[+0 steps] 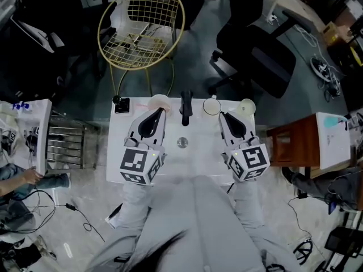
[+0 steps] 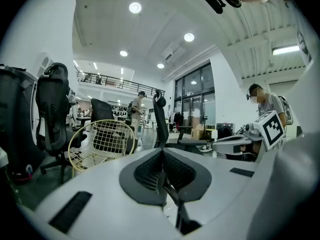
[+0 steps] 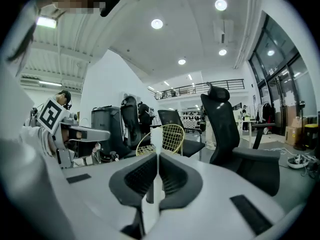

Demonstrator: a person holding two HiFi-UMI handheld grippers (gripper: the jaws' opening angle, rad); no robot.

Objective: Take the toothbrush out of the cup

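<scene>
Your right gripper [image 3: 157,156] clamped on toothbrush [image 3: 151,136]. Brush upright, head above jaw tips, clear of cup [image 1: 211,106] on counter [image 1: 198,139]. Your left gripper [image 2: 162,151] closed, empty. Removal looks done; only set-down may remain.

No words, brands, numbers or signs can be read; only wordless black square markers are shown on the left white cube [image 1: 139,164] and the right white cube [image 1: 249,162].
</scene>
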